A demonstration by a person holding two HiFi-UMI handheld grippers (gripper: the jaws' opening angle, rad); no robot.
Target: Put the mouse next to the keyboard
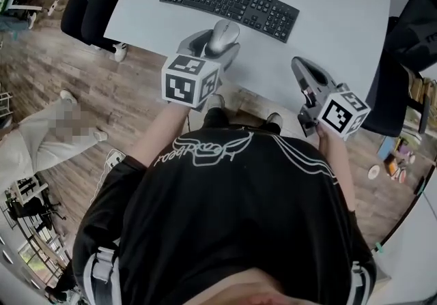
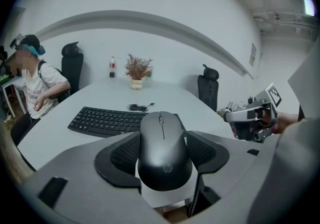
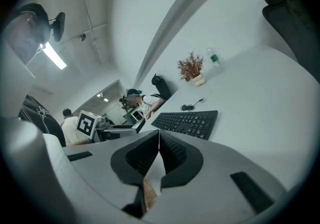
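Closest in the head view: black shirt (image 1: 225, 222), filling the lower frame. Past it, left gripper (image 1: 217, 43) clamped across the mouse (image 1: 224, 35) at the near edge of the table (image 1: 341, 17), with the keyboard (image 1: 229, 5) just ahead and the right gripper (image 1: 300, 68) off to the right, lower. Left gripper view: pads pressed on both flanks of the mouse, long axis aimed forward at the keyboard's right end, keyboard lying crosswise ahead and leftward, bare table beside that end. Probably calls for a short carry forward and down. Right gripper view: jaws closed together, nothing between, keyboard ahead; the idle, less useful hand.
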